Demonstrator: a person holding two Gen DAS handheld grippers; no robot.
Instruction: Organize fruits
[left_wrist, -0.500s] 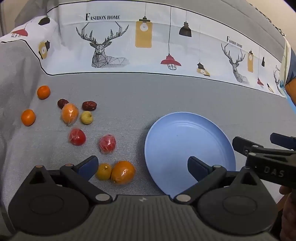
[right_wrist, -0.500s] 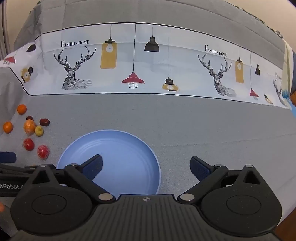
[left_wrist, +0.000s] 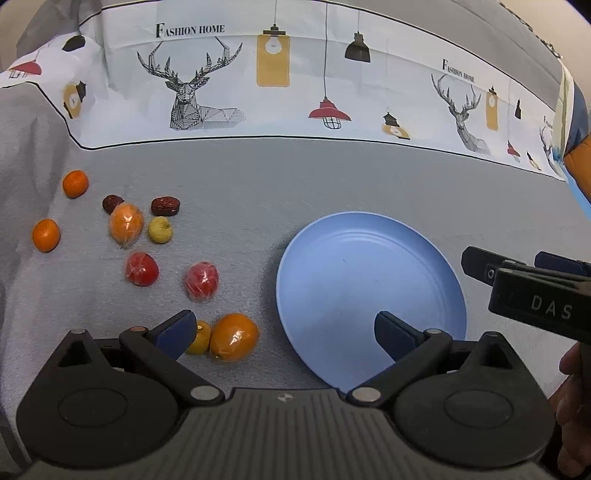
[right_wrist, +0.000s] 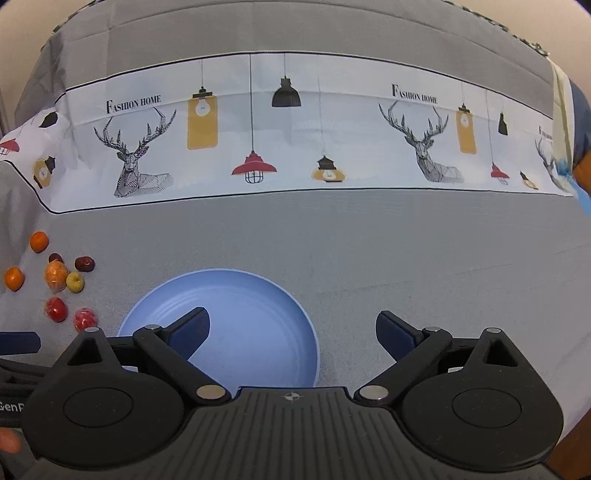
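Observation:
An empty blue plate (left_wrist: 369, 280) lies on the grey cloth; it also shows in the right wrist view (right_wrist: 251, 317). Several fruits lie left of it: a wrapped orange (left_wrist: 233, 336) with a small yellow fruit (left_wrist: 199, 338) beside it, two wrapped red fruits (left_wrist: 201, 280) (left_wrist: 142, 268), another wrapped orange (left_wrist: 126, 224), a yellow-green fruit (left_wrist: 160, 229), two dark red dates (left_wrist: 165, 206) and two small tangerines (left_wrist: 75, 183). My left gripper (left_wrist: 284, 330) is open and empty, its left finger by the small yellow fruit. My right gripper (right_wrist: 291, 330) is open and empty over the plate's right edge.
A white cloth band printed with deer and lamps (left_wrist: 295, 81) runs along the back. The right gripper's black body (left_wrist: 535, 291) shows at the plate's right side in the left wrist view. Bare grey cloth (right_wrist: 424, 258) lies right of the plate.
The left wrist view has shifted slightly; the fruits and plate sit a little lower and closer. The right gripper has barely moved. Nothing was grasped.

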